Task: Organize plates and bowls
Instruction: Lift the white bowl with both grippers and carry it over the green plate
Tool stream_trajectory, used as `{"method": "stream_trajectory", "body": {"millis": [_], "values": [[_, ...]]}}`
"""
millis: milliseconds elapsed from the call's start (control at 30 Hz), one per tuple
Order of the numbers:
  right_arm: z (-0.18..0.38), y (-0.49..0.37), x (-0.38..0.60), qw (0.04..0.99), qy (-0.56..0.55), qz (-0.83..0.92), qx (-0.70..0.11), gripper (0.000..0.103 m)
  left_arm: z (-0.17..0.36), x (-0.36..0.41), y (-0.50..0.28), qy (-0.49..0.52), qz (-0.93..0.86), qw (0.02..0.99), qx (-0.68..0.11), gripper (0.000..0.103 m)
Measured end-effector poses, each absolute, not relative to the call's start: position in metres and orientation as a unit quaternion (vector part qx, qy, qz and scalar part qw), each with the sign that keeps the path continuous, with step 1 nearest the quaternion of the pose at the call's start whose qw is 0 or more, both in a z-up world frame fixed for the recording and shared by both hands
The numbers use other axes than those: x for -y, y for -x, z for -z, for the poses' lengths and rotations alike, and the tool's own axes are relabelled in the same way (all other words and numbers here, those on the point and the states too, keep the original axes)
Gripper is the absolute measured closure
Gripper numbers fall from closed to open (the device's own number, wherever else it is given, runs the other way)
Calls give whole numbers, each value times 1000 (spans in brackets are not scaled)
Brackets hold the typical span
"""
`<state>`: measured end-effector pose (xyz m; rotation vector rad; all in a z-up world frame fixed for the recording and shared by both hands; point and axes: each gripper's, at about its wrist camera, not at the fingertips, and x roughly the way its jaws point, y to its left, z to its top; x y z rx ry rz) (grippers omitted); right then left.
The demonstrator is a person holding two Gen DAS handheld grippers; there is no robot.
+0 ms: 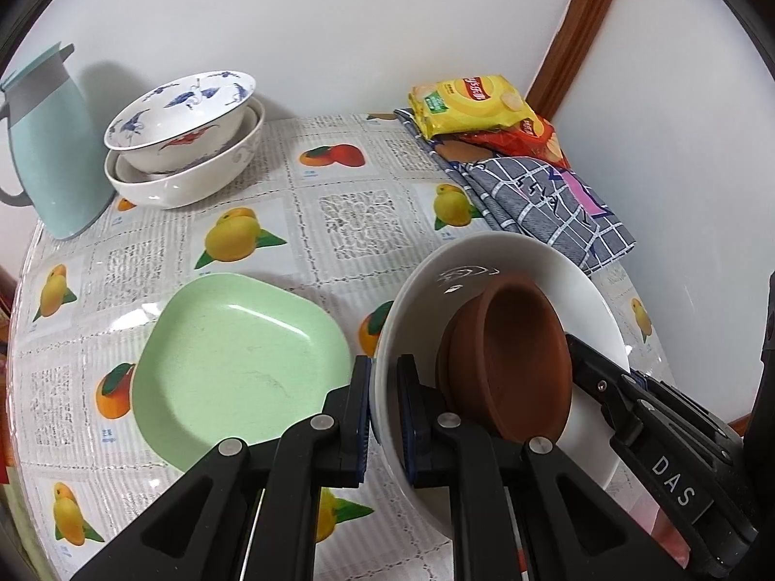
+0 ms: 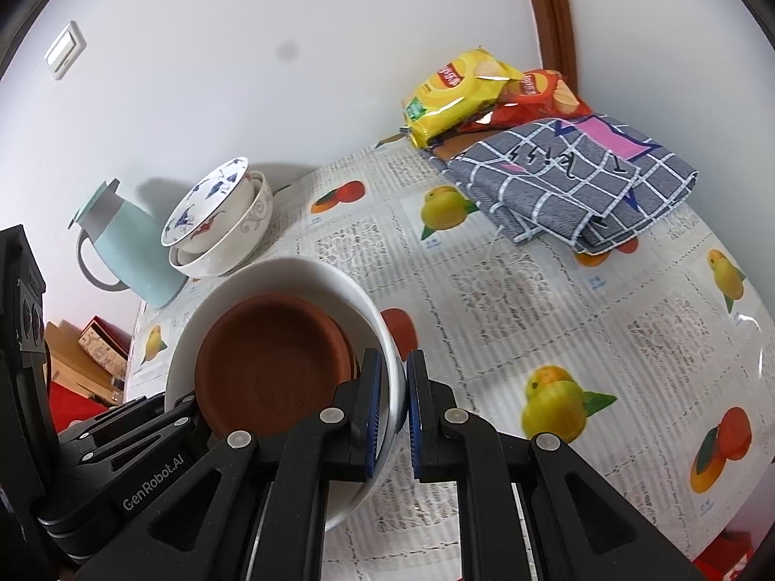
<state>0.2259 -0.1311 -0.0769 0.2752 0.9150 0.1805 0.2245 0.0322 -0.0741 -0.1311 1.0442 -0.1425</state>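
We carry a white dish between two pairs of tongs, each clamped nearly shut on an opposite edge of its rim: the left tongs pinch the near-left edge, the right tongs the near-right, with one blue-padded finger inside the wall and one outside. Two grips look like the safe choice here, since a brown clay saucer rides loose inside the dish and leans against its wall as the dish tilts; a single pinch would likely let the load swing.

Far to the left of the left tongs stands one pale blue jug, against the wall. Just right of it, well ahead of the tongs, a blue-painted bowl sits tilted inside a cream bowl, a stack that seems to be the gathering spot. Just left of the left tongs lies one green plate, flat on the fruit-print tablecloth and not yet stacked. Ahead and to the right lie one folded checked cloth and, behind it, two crisp packets, one yellow and one red.

By our count: two nested bowls, one white dish, one saucer, one green plate. We judge the dish is bound for the other crockery.
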Motion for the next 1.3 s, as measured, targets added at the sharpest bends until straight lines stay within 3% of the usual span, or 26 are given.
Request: {"method": "stream_trajectory", "body": {"millis": [1300], "values": [[81,-240,50,877,-96,-141,-449,93,81,-111,-221,101,14,862,-496,92]]}}
